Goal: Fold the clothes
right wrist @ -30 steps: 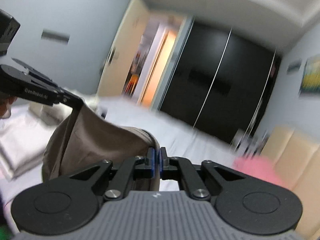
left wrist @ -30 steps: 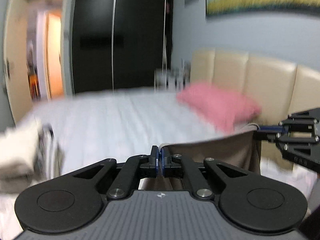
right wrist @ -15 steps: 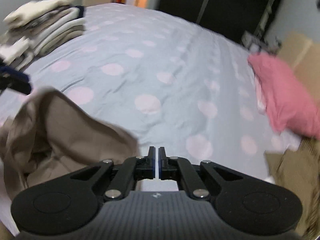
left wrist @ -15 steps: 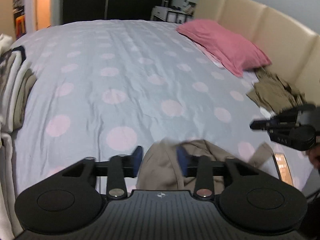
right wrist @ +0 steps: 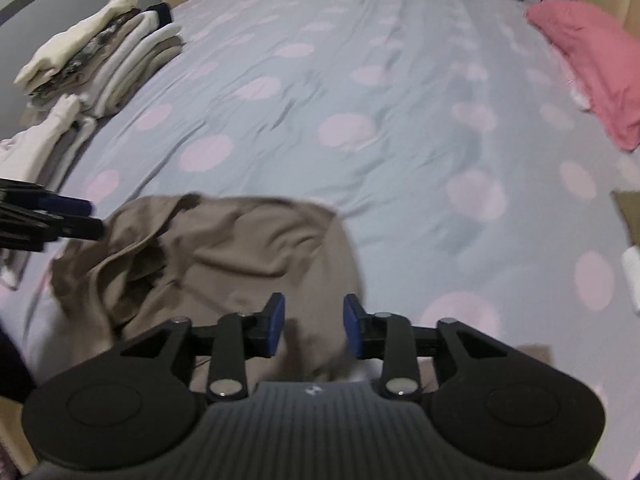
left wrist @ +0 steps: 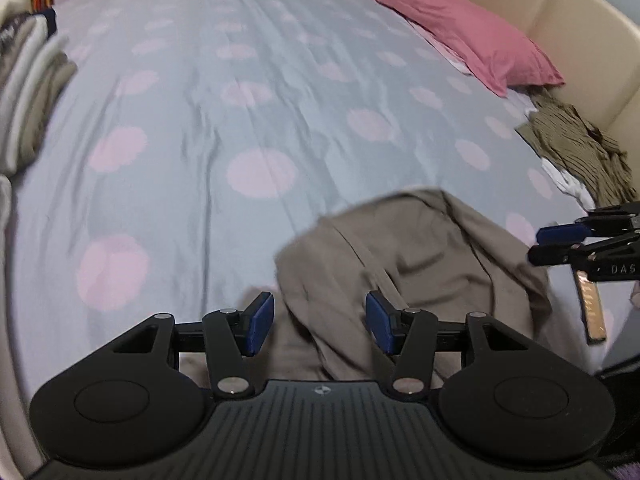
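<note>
— Both grippers have let go since a second ago: then each was clamped on the taupe garment and held it up in the air, now the taupe garment (left wrist: 404, 248) lies crumpled on the bed (left wrist: 240, 92), near its front edge.

— And the jaws?

— The left gripper (left wrist: 320, 326) is spread wide with nothing between its blue pads (left wrist: 260, 322); the cloth lies under and ahead of it. The right gripper (right wrist: 315, 326) is parted too, a bit less, empty, over the garment's near edge.

— Anything else on the spotted cover?

— A stack of folded clothes (right wrist: 104, 60) at the left edge, a pink pillow (left wrist: 472, 32) by the cream headboard (left wrist: 560, 8), and an olive striped garment (left wrist: 580, 148) bunched near the pillow, well apart from the taupe one.
</note>
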### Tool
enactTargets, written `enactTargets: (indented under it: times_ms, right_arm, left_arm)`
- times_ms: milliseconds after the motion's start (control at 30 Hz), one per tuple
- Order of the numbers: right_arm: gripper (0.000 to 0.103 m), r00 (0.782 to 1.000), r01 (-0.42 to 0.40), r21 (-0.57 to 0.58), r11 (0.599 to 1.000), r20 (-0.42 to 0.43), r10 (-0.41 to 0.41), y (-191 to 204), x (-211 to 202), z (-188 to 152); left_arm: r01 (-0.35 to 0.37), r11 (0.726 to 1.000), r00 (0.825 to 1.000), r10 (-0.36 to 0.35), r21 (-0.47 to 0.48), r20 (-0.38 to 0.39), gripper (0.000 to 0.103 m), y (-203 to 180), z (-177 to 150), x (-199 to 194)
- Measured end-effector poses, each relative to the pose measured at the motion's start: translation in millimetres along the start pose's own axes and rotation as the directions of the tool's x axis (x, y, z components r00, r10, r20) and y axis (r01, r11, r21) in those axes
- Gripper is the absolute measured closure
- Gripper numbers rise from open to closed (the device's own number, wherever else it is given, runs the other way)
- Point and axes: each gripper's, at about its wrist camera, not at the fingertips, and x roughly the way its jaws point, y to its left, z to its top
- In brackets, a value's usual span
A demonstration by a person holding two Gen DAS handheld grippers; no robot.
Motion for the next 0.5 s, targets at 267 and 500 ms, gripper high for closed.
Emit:
enactTargets:
  times_ms: [267,500]
  right_arm:
    - [0.089,0.996,0.025,-0.03,0.999,-0.083,-0.028,4.6,10.6,-20.3]
    - [0.097,0.996,0.09,0.121,0.989,-0.03,-0.087,-29.6,-7.1,-16.7]
  left_arm:
    - [-0.007,1.0,0.999,0.008,0.018,-0.036,0.089,-1.1,-7.1,7.3]
    - [-0.062,0.997,0.992,0.067,-0.048,0.109,0.101,15.4,3.4,-29.3]
